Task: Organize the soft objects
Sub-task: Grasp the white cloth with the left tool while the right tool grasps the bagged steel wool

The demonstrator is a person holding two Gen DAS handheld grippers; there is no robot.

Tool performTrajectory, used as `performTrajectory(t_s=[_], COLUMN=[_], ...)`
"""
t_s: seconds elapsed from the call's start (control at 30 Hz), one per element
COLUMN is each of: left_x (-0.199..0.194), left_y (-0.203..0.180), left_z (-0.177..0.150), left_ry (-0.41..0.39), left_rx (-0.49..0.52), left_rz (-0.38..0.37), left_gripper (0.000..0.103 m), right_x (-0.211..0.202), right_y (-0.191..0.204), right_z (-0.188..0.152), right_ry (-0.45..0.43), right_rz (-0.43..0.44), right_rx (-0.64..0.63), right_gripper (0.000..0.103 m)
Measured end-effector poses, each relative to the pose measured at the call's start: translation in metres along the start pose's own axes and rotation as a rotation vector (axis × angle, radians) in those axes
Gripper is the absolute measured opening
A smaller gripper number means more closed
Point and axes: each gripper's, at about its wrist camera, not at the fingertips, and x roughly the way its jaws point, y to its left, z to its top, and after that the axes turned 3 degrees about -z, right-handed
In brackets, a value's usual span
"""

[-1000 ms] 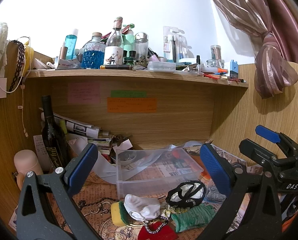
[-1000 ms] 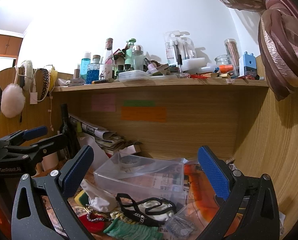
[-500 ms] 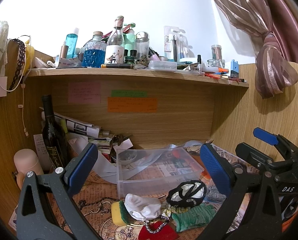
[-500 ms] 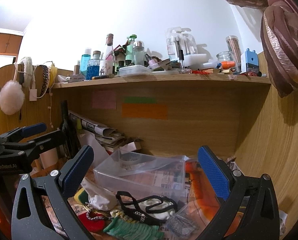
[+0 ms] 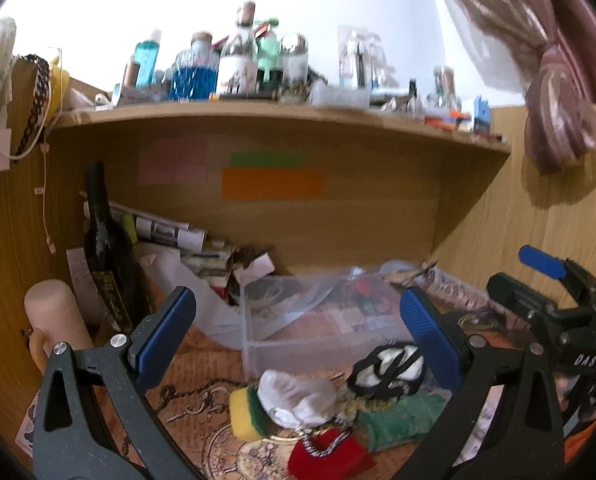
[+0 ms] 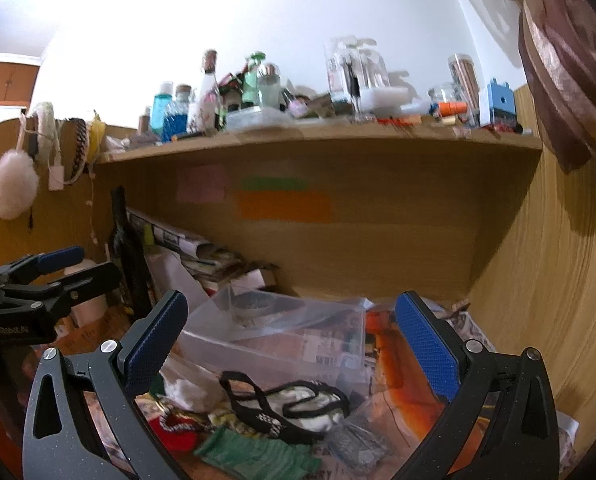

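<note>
On the bench [image 5: 202,396], a clear bin [image 5: 317,328] sat toward the back under the shelf [image 5: 282,114]. Before it lay the soft things: a sponge [image 5: 244,412] at left, a cloth [image 5: 294,396] against it, a strapped mask [image 5: 385,368] to the right, a knitted piece [image 5: 401,416] nearest. A bottle [image 5: 106,240] stood left of the bin.

One clear bin [image 5: 321,320] — two grippers [image 5: 298,332] [image 6: 294,332]
</note>
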Motion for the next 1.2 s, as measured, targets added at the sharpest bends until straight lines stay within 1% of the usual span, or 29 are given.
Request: performTrajectory(t_s=[0.1,0.3,0.47,0.63,0.7,0.77,0.83,0.87,0.9,0.93,0.97,1.0,1.03,1.07,1.1,1.13,1.17,1.2], left_x=[0.010,0.035,0.056,0.076,0.085,0.092,0.101,0.104,0.108,0.112,0.115,0.117,0.120,0.121,0.122,0.122,0.121,0.121], left_y=[0.007,0.024,0.028,0.019,0.017,0.016,0.017,0.018,0.019,0.020,0.021,0.022,0.023,0.023,0.023,0.024,0.024,0.025], left_z=[-0.009,-0.037,-0.056,-0.070,-0.074,-0.076,-0.079,-0.080,-0.081,-0.083,-0.084,-0.085,-0.086,-0.086,-0.086,-0.086,-0.085,-0.084], left_ry=[0.053,0.194,0.284,0.345,0.370,0.391,0.408,0.415,0.426,0.439,0.449,0.458,0.467,0.472,0.474,0.472,0.469,0.466], left_rx=[-0.003,-0.049,-0.095,-0.105,-0.101,-0.099,-0.109,-0.112,-0.114,-0.119,-0.124,-0.129,-0.134,-0.137,-0.141,-0.145,-0.146,-0.146], left_rz=[0.011,0.002,-0.038,-0.072,-0.072,-0.072,-0.070,-0.069,-0.071,-0.075,-0.077,-0.080,-0.084,-0.087,-0.088,-0.090,-0.093,-0.096], left_gripper=[0.103,0.103,0.103,0.102,0.090,0.084,0.083,0.078,0.071,0.067,0.059,0.050,0.045,0.039,0.034,0.032,0.029,0.025], right_x=[0.009,0.032,0.046,0.059,0.065,0.068,0.071,0.073,0.075,0.077,0.080,0.081,0.080,0.080,0.080,0.079,0.079,0.078], right_y=[-0.008,-0.030,-0.050,-0.067,-0.072,-0.077,-0.081,-0.082,-0.082,-0.082,-0.082,-0.082,-0.081,-0.081,-0.080,-0.081,-0.081,-0.082], right_z=[-0.012,-0.042,-0.069,-0.091,-0.097,-0.101,-0.105,-0.108,-0.110,-0.114,-0.117,-0.119,-0.119,-0.119,-0.119,-0.117,-0.116,-0.114], right_ry=[0.054,0.216,0.333,0.453,0.491,0.524,0.553,0.565,0.580,0.601,0.610,0.615,0.612,0.610,0.606,0.600,0.593,0.587], right_rz=[-0.024,-0.060,-0.096,-0.097,-0.087,-0.066,-0.039,-0.027,-0.015,-0.002,0.008,0.019,0.031,0.037,0.042,0.044,0.048,0.049], right_rx=[-0.006,-0.002,-0.001,0.006,0.023,0.046,0.066,0.073,0.075,0.075,0.078,0.083,0.089,0.089,0.089,0.089,0.089,0.091], right_gripper=[0.103,0.103,0.103,0.103,0.097,0.091,0.087,0.081,0.073,0.069,0.061,0.056,0.053,0.048,0.044,0.042,0.038,0.035])
